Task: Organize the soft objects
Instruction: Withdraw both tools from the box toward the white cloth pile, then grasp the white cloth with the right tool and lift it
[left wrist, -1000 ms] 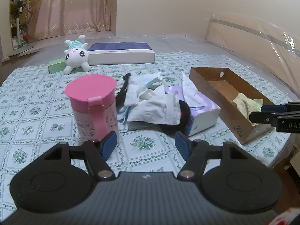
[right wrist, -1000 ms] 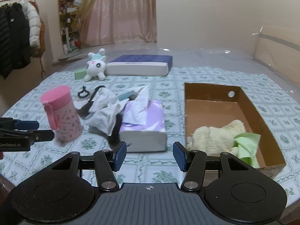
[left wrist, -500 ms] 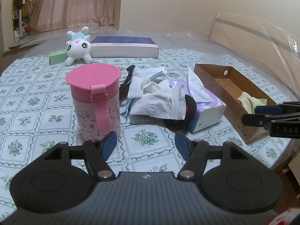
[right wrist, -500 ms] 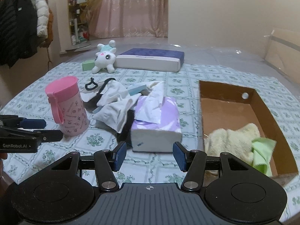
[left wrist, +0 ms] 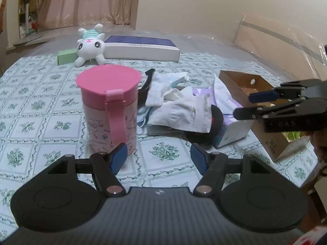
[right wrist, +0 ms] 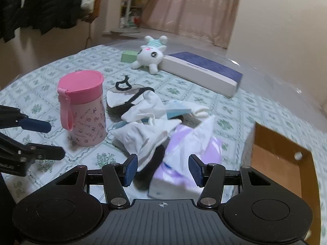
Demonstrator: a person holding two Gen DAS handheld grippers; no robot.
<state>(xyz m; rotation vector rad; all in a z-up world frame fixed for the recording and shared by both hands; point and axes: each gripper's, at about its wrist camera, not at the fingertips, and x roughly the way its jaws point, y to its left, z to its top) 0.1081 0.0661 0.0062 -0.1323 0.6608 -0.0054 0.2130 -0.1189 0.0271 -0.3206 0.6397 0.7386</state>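
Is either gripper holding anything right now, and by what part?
Nothing is held. The left gripper and the right gripper are both open and empty.

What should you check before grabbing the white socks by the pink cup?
1. Right gripper open: ok, fingers spread, nothing between them.
2. Left gripper open: ok, also holding nothing.
3. White socks reachable: ok, just ahead of the right gripper.
4. Socks free of the tissue box: cannot tell, they overlap.
5. Pink cup out of the way: ok, beside the pile, upright.
6. Cardboard box has room: cannot tell, mostly hidden.
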